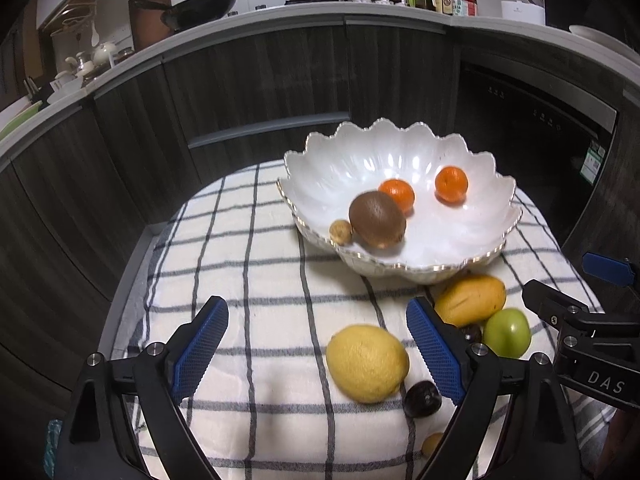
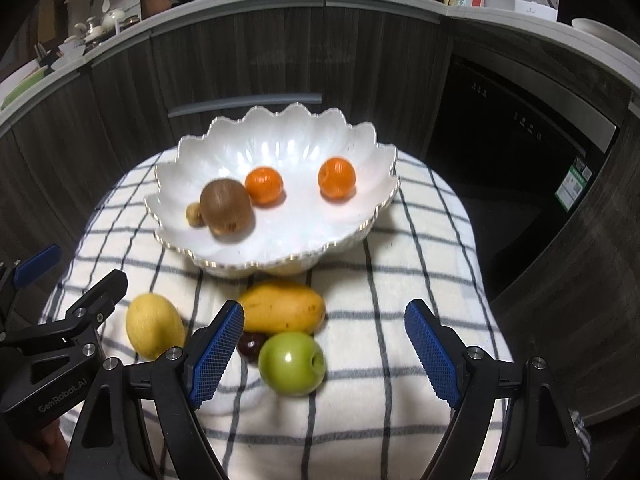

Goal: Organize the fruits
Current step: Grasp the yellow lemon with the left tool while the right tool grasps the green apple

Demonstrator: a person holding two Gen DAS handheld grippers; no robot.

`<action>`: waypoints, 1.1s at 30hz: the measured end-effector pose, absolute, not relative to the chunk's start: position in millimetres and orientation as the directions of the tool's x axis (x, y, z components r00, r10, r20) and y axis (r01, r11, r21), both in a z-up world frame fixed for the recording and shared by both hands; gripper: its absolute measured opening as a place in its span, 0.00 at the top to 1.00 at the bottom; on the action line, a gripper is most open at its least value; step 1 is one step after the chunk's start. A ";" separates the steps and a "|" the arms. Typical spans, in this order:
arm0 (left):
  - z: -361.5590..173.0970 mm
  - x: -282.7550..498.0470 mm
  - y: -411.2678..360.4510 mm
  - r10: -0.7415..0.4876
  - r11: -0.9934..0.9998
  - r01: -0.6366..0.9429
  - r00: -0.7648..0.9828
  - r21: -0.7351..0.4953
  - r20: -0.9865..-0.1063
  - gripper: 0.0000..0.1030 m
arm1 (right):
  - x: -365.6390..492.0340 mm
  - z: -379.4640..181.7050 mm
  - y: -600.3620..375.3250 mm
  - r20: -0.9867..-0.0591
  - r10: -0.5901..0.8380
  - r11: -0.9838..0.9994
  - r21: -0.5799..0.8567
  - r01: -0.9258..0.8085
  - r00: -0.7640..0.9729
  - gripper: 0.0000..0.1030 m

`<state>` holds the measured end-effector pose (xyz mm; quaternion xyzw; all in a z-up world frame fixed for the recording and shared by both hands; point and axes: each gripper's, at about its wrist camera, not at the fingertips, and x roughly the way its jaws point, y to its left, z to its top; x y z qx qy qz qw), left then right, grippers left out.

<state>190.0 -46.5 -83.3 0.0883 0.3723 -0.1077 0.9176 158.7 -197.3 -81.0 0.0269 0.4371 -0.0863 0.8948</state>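
A white scalloped bowl [image 1: 472, 216] [image 2: 360, 208] sits on a checked cloth and holds two oranges [image 1: 451, 184] [image 2: 337, 179], a brown kiwi [image 1: 377, 219] [image 2: 226, 207] and a small tan fruit [image 1: 341, 232]. In front of the bowl lie a yellow lemon [image 1: 366, 362] [image 2: 154, 327], a mango [image 1: 470, 300] [image 2: 282, 307], a green apple [image 1: 507, 333] [image 2: 291, 363] and a dark plum [image 1: 422, 399] [image 2: 249, 347]. My left gripper [image 1: 316, 348] is open over the cloth, the lemon between its fingers, untouched. My right gripper [image 2: 324, 350] is open above the apple.
The checked cloth [image 1: 248, 280] covers a small raised surface with drops on all sides. Dark cabinet fronts [image 1: 256, 88] curve behind it, and a black appliance [image 2: 520, 152] stands at the right. A small yellow fruit [image 1: 432, 443] lies near the cloth's front edge.
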 end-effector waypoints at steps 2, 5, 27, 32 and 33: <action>-89.1 188.9 -46.4 -0.132 0.960 0.268 0.691 0.083 -0.711 0.11 | 157.2 -87.1 -197.9 -0.795 -0.132 0.983 -0.028 0.182 0.592 0.19; -96.8 188.1 -48.2 -0.138 0.956 0.281 0.681 0.083 -0.719 0.11 | 155.1 -94.9 -200.2 -0.804 -0.135 0.981 -0.025 0.193 0.579 0.19; -144.3 194.5 -64.8 -0.170 0.936 0.347 0.594 0.060 -0.787 0.08 | 149.2 -118.6 -205.9 -0.821 -0.148 0.972 -0.018 0.234 0.552 0.19; -150.1 197.0 -61.0 -0.174 0.939 0.342 0.590 0.048 -0.788 0.08 | 151.2 -121.6 -199.8 -0.825 -0.143 0.975 -0.021 0.223 0.546 0.19; -151.0 197.5 -60.2 -0.178 0.939 0.341 0.590 0.043 -0.788 0.08 | 151.9 -122.2 -198.6 -0.826 -0.141 0.975 -0.021 0.221 0.546 0.19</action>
